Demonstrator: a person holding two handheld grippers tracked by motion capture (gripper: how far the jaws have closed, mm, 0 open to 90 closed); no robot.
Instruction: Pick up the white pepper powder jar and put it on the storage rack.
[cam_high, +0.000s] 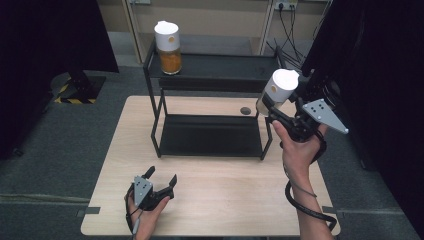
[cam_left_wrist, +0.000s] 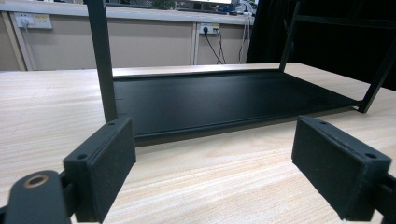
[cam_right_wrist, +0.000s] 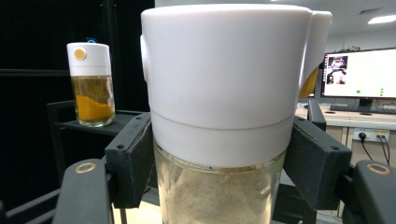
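Pale wooden table (cam_high: 215, 200) carries your two-tier black metal rack (cam_high: 210, 80); its top shelf lies ahead and left of your right gripper (cam_high: 270, 107). That gripper is clamped on the white-capped glass jar of beige powder (cam_high: 276, 92), held nearly upright in the air off the rack's right end. Beside the white-capped glass jar of orange powder (cam_high: 169, 47) looks the likely spot. Your left gripper (cam_high: 161, 177) rests low, jaws apart, holding nothing.

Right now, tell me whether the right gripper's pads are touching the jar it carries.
Touching. The right gripper view shows both pads pressed against the glass of the white-capped jar, one on each side, no gap; the high view shows the right gripper holding it aloft.
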